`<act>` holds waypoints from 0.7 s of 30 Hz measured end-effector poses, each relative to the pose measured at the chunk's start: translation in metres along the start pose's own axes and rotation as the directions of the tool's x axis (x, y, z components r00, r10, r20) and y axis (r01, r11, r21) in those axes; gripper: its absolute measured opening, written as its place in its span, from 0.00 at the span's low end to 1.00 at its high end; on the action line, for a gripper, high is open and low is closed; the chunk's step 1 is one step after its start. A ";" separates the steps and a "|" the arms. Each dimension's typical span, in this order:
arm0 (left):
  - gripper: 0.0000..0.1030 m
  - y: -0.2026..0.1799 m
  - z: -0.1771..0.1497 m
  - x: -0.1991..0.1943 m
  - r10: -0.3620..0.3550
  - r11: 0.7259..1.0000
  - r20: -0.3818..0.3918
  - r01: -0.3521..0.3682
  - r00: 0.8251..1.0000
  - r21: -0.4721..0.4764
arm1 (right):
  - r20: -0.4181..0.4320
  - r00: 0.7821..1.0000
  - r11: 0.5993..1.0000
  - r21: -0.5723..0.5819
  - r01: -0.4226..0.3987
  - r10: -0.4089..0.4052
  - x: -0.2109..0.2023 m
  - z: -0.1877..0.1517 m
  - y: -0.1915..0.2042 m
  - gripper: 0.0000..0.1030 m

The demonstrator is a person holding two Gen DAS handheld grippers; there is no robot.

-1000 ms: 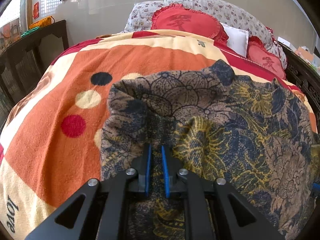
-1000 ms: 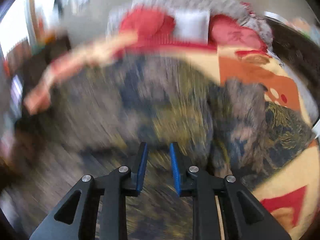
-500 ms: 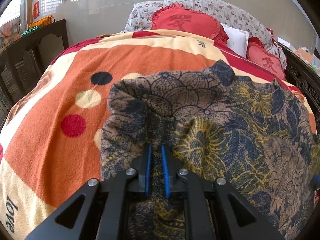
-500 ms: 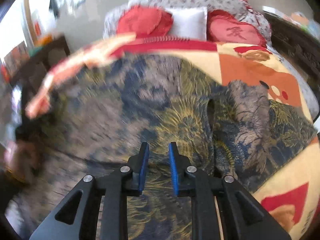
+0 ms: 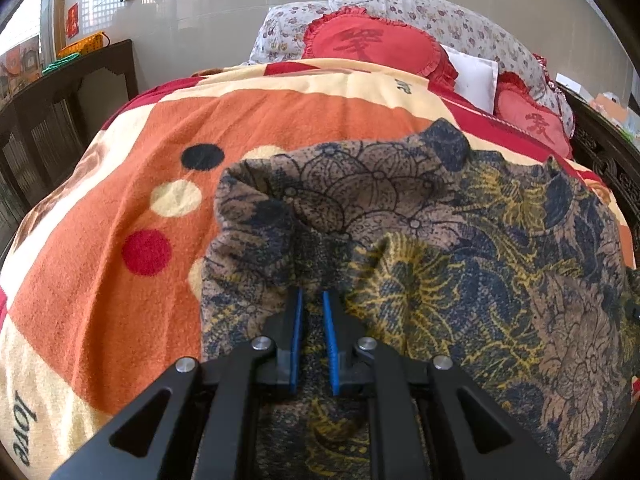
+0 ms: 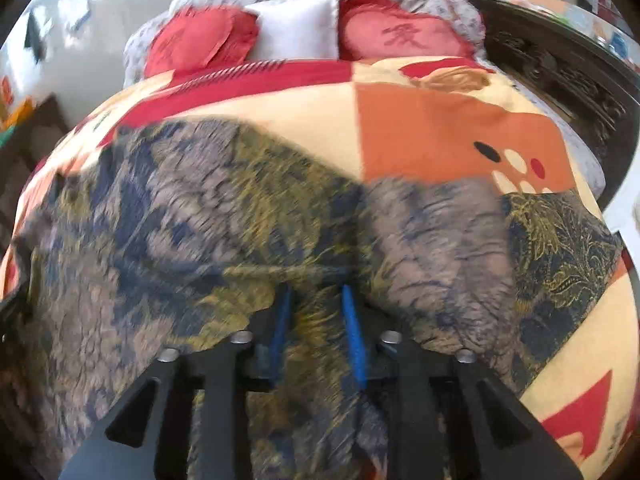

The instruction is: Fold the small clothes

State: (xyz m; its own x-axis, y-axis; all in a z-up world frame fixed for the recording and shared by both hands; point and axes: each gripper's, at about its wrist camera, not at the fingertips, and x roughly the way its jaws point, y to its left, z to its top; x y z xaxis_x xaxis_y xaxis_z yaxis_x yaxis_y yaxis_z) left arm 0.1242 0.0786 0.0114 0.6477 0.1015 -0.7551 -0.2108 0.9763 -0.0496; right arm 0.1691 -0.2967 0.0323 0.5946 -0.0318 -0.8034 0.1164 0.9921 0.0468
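A bed [image 5: 100, 280] under an orange, cream and red blanket [image 5: 280, 120] carries the job: a floral-print garment [image 5: 460, 248] in brown, navy and mustard, spread across the blanket's near half and running crosswise between the two tools. Red cushions [image 5: 372, 46] and a white pillow [image 6: 296, 28] sit well beyond it at the headboard. The left hand-held gripper [image 5: 311, 300] is clenched on a bunched fold at the garment's near edge, cloth pinched between its blue pads. The right hand-held gripper [image 6: 314, 300] has just been opening; cloth lies between its parted jaws, apparently released. The garment stretches ahead and to the left of the right tool, so the left hand looks set to carry the coming fold. Motion blur smears the right view, and the garment's shape, sleeves and far hem cannot be made out.
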 end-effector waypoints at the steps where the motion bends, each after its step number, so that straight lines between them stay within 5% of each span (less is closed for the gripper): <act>1: 0.11 0.000 0.000 0.000 0.002 1.000 0.000 -0.002 1.000 0.002 | 0.011 1.000 1.000 0.013 0.000 0.000 -0.010 -0.002 0.000 0.40; 6: 0.11 0.000 0.000 0.000 0.005 1.000 0.000 -0.005 1.000 0.005 | 0.135 0.989 0.992 -0.118 -0.049 0.065 -0.057 -0.024 0.030 0.40; 12: 0.12 -0.013 0.008 -0.009 0.066 0.995 -0.029 -0.063 0.997 0.074 | 0.018 0.997 0.968 -0.241 -0.063 0.069 -0.020 -0.068 0.055 0.48; 15: 0.29 -0.016 0.008 -0.041 0.044 0.998 0.001 -0.044 0.999 0.039 | 0.011 0.992 0.974 -0.194 -0.119 0.124 -0.020 -0.066 0.046 0.49; 17: 0.51 -0.022 -0.002 -0.068 -0.021 0.999 0.041 0.019 0.999 0.046 | 0.013 0.991 0.973 -0.190 -0.127 0.132 -0.020 -0.067 0.045 0.49; 21: 0.64 -0.042 -0.037 -0.072 -0.081 0.982 0.035 0.074 0.996 0.174 | 0.014 0.995 0.971 -0.223 -0.090 0.095 -0.020 -0.068 0.046 0.50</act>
State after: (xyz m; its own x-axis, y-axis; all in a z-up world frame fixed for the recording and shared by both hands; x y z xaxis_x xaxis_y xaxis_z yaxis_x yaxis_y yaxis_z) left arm 0.0595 0.0231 0.0441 0.6876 0.0283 -0.7255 -0.0318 0.9995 0.0088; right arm 0.1091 -0.2425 0.0101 0.6140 0.0612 -0.7869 -0.1176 0.9930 -0.0145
